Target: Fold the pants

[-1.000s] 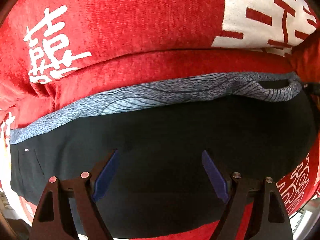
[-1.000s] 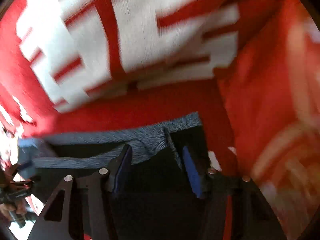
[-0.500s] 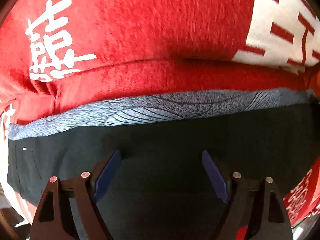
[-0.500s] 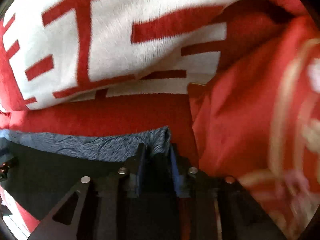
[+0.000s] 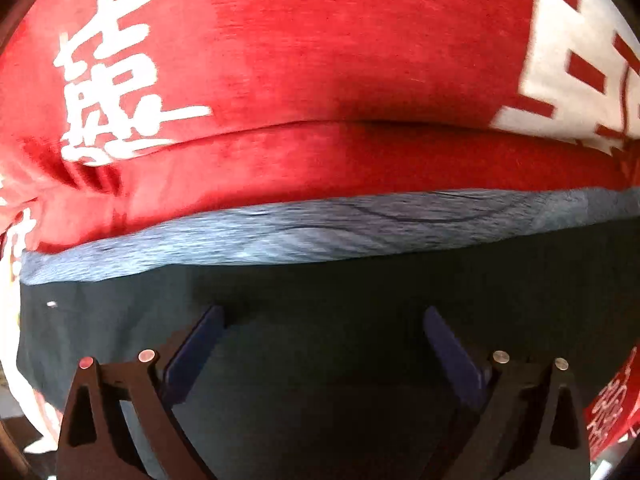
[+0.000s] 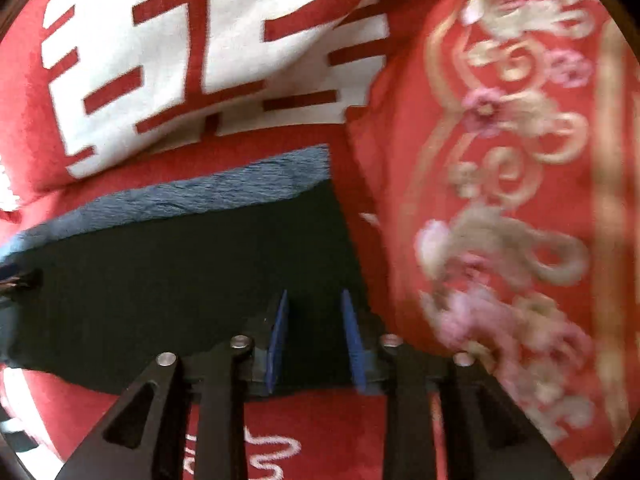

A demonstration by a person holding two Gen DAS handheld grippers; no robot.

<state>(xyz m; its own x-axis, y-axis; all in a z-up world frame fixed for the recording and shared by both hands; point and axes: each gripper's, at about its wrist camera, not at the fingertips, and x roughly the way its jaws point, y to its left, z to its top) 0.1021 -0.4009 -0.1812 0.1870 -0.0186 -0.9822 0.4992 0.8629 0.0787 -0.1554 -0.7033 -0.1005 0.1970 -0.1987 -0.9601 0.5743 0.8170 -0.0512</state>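
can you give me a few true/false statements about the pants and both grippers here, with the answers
1. The pants are dark with a grey-blue waistband. True.
2. They lie on a plain white sheet. False: the blanket is red with white characters.
3. The left gripper is clamped on the waistband. False: its jaws are opening, wide apart, nothing pinched.
4. In the right wrist view, a floral red cushion sits right of the pants. True.
5. The right gripper holds the waistband. False: its jaws are opening, below it.
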